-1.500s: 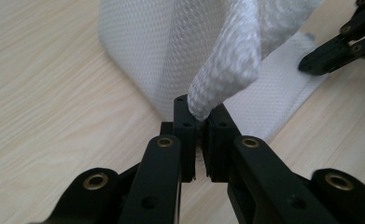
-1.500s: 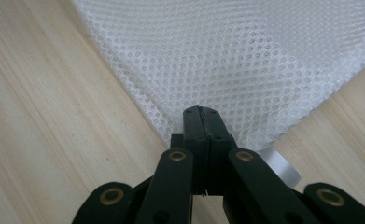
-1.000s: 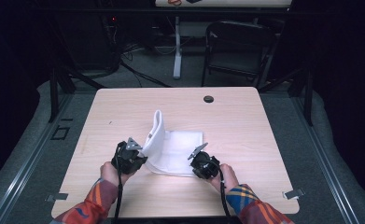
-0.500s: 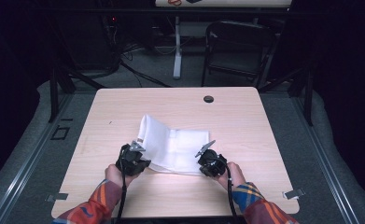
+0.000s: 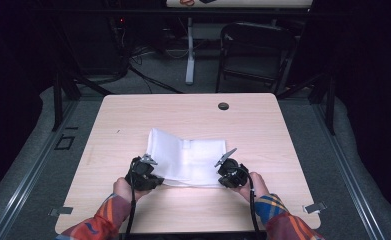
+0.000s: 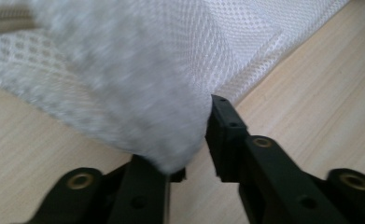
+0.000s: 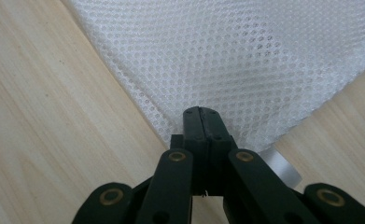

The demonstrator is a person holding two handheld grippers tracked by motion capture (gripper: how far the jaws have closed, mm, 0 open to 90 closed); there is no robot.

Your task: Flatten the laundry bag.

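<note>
A white mesh bag (image 5: pixel 188 162) lies almost flat in the middle of the wooden table (image 5: pixel 133 115), on the person's side of the small dark round hole (image 5: pixel 223 106) in the table top. The bag is a thin net fabric with a regular pattern of tiny round holes, and it makes a rough rectangle; its left part is folded over and stands a little higher than the rest. The table surface is pale wood with fine straight grain and rounded corners.

The left gripper (image 6: pixel 196 140) is at the near left corner of the bag. Its black jaws have just been opening; a soft, blurred fold of the mesh hangs between them, and there is a gap beside the right jaw, so they do not press it.

The right gripper (image 7: pixel 201 116) is at the near right corner of the bag. Its jaws are together and clamp the edge of the mesh.
</note>
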